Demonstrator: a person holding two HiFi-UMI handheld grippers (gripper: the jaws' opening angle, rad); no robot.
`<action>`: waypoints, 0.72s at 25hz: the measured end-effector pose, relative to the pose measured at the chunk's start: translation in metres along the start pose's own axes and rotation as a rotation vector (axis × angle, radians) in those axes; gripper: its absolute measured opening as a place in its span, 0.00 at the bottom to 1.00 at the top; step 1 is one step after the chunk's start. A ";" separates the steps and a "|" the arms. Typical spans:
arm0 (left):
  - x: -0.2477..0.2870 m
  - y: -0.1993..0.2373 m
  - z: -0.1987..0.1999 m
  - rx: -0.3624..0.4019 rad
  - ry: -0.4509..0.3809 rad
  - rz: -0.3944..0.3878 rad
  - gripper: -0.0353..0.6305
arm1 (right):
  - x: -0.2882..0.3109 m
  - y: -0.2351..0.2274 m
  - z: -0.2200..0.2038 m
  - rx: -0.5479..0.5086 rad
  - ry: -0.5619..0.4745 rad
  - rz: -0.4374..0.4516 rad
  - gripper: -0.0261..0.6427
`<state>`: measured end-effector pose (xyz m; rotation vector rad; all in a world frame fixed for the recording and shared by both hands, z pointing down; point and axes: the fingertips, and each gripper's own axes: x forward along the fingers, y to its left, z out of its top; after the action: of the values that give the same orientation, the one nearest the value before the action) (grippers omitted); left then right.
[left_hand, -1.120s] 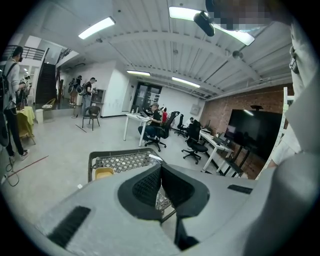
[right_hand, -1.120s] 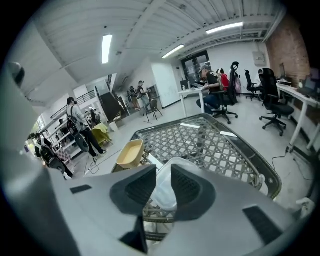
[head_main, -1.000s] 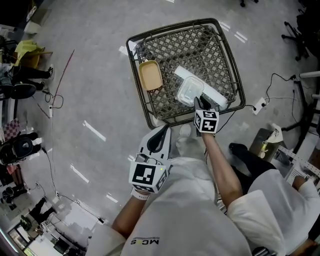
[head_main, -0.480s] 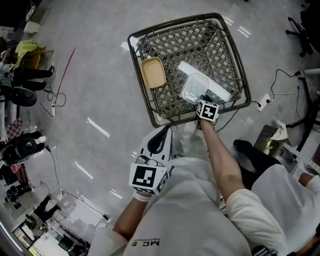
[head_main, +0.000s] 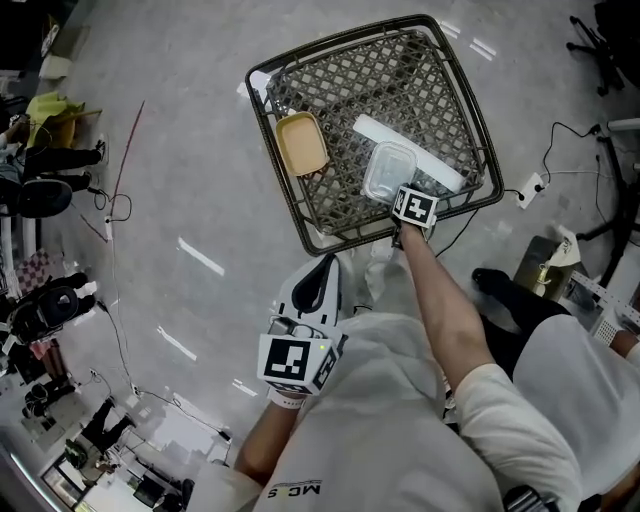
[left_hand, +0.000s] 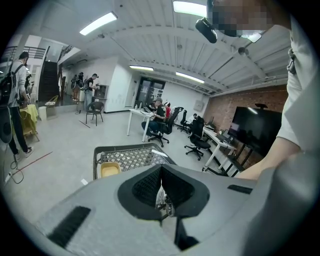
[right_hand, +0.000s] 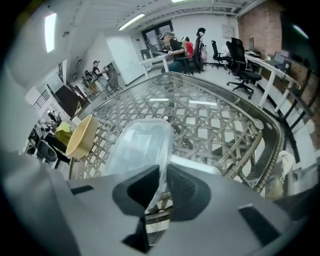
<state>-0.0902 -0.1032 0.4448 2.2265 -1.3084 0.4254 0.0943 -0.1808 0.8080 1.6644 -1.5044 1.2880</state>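
grey concrete floor (head_main: 170, 160) of an open office carries a woven wicker table (head_main: 300, 232). on it sit an empty yellow tub (head_main: 301, 143) and a clear plastic box (head_main: 388, 172) atop a white strip (head_main: 445, 172). right gripper (head_main: 400, 198) pinches the box's near rim. left gripper (head_main: 318, 285) is closed on nothing, well apart from the table.

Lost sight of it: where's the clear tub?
Head view: the tub sits on the wicker table, right of the tan tray, pinched by the right gripper.
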 end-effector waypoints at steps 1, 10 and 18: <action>0.001 -0.001 -0.001 -0.001 0.002 -0.001 0.09 | 0.000 0.000 0.000 -0.021 0.004 -0.004 0.13; 0.000 -0.008 0.000 0.001 -0.006 -0.004 0.09 | -0.002 -0.004 0.000 -0.108 0.000 -0.035 0.08; -0.003 -0.008 0.001 -0.002 -0.010 -0.008 0.09 | -0.011 0.001 0.009 -0.166 -0.054 0.029 0.08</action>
<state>-0.0846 -0.0982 0.4405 2.2346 -1.3048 0.4104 0.0969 -0.1839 0.7944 1.5868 -1.6265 1.1084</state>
